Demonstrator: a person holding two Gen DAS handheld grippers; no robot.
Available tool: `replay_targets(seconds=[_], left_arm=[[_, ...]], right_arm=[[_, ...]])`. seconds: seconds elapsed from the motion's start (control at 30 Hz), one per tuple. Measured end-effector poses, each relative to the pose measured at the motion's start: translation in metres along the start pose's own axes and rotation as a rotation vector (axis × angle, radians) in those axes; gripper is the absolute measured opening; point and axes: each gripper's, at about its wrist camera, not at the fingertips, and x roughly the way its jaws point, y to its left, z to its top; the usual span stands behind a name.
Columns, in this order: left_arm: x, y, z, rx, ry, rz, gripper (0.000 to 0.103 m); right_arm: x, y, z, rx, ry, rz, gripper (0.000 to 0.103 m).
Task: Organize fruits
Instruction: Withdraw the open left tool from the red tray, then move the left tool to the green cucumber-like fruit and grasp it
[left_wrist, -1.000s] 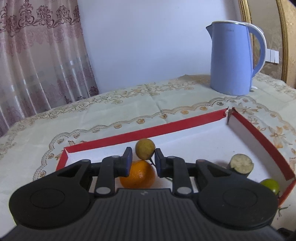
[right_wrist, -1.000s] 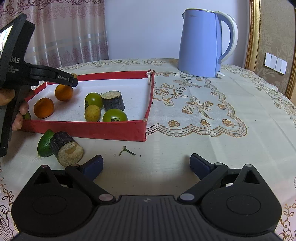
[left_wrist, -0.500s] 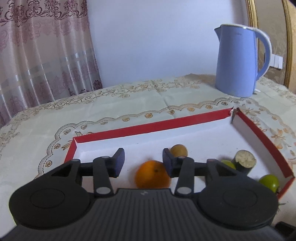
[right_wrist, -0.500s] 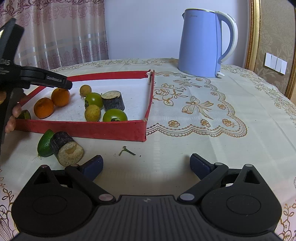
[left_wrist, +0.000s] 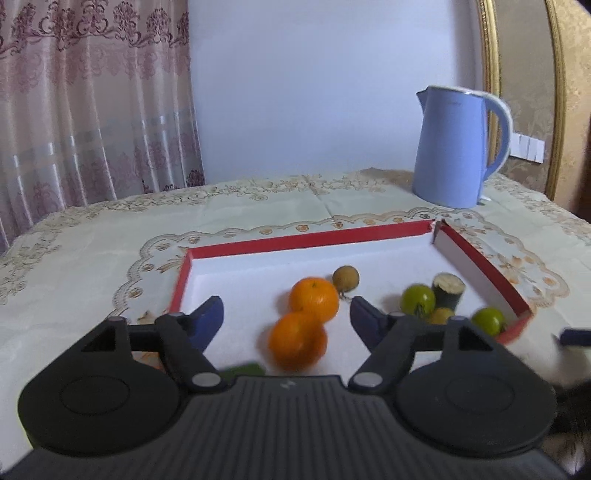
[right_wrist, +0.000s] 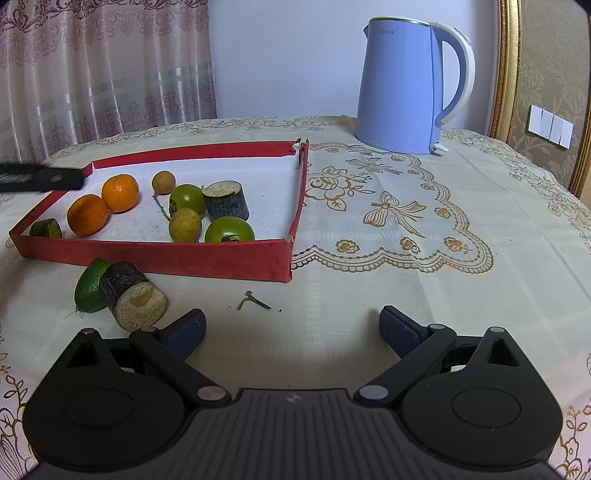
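Two pieces, a green fruit (right_wrist: 89, 285) and a dark cut cylinder (right_wrist: 133, 296), lie on the worktop (right_wrist: 369, 266) just outside the red tray (right_wrist: 155, 254). Left tongs (left_wrist: 286, 314) and right tongs (right_wrist: 291, 328) both stand apart, empty. Risk: the cylinder may roll under an off-centre grip.

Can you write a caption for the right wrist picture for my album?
Open right gripper hovers over the tablecloth near a lime and dark cut fruit piece, outside the red tray.
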Motion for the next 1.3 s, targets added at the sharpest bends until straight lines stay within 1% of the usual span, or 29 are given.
replay_targets(seconds=[0.17,0.37,0.53,0.63,0.77,0.9,1.13,1.23,1.3], left_arm=[[-0.021,0.002,-0.017,-0.03,0.044,-0.069,0.076],[-0.027,-0.016,-0.037,0.016,0.074,-0.107,0.076],[-0.028,-0.033,-0.043,0.075,0.073,-0.14,0.076],[-0.028,-0.038,-0.044,0.1,0.072,-0.177,0.076],[-0.022,-0.043,-0.045,0.113,0.089,-0.187,0.077],[-0.014,-0.051,-0.048,0.151,0.118,-0.203,0.077],[-0.002,-0.055,-0.046,0.136,0.132,-0.193,0.078],[-0.003,-0.058,-0.049,0.165,0.128,-0.188,0.077],[-0.004,-0.06,-0.052,0.185,0.139,-0.179,0.076]], right_arm=[[0.0,0.0,0.0,0.0,0.0,0.0,0.101],[0.0,0.0,0.0,0.0,0.0,0.0,0.101],[0.0,-0.001,0.0,0.0,0.0,0.0,0.101],[0.0,-0.001,0.0,0.0,0.0,0.0,0.101],[0.0,0.0,0.0,0.0,0.0,0.001,0.101],[0.0,-0.001,0.0,0.0,0.0,0.0,0.101],[0.0,-0.001,0.0,0.0,0.0,0.001,0.101],[0.0,0.0,0.0,0.0,0.0,0.001,0.101],[0.0,0.0,0.0,0.0,0.0,0.001,0.101]])
